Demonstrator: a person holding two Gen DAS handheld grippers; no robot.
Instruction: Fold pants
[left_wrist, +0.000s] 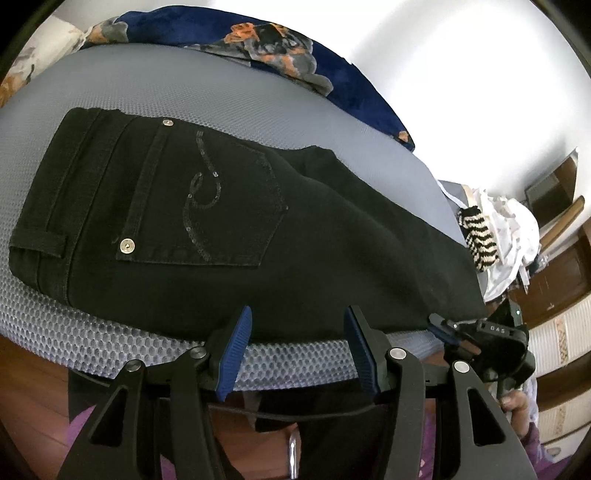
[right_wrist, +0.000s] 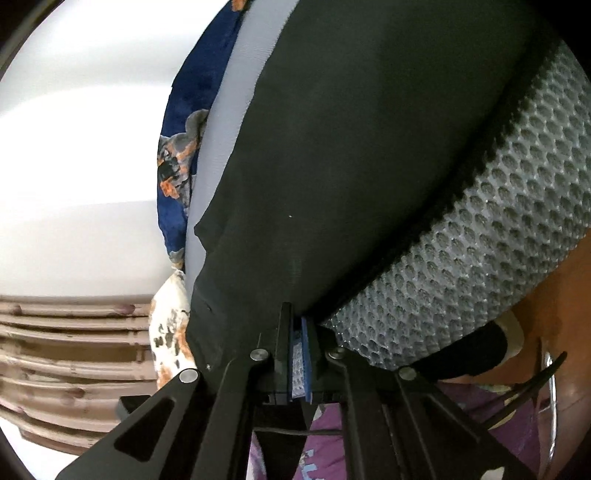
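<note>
On grey mesh mattress (left_wrist: 147, 92): black jeans (left_wrist: 221, 229), halved lengthwise. Left hand-held gripper (left_wrist: 297, 345) agape, unloaded. Right hand-held gripper (right_wrist: 300, 360) pinches leg fabric, presumably for folding over.

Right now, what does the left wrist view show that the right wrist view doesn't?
Left wrist only: the pants' back pocket with sequin swirl, the waistband, a striped knit item off the mattress end, and the left gripper, jaws open and empty.

Right wrist only: the right gripper, jaws closed at the pants' near edge.

Both: black pants on the grey mesh mattress, and the blue floral blanket behind.
</note>
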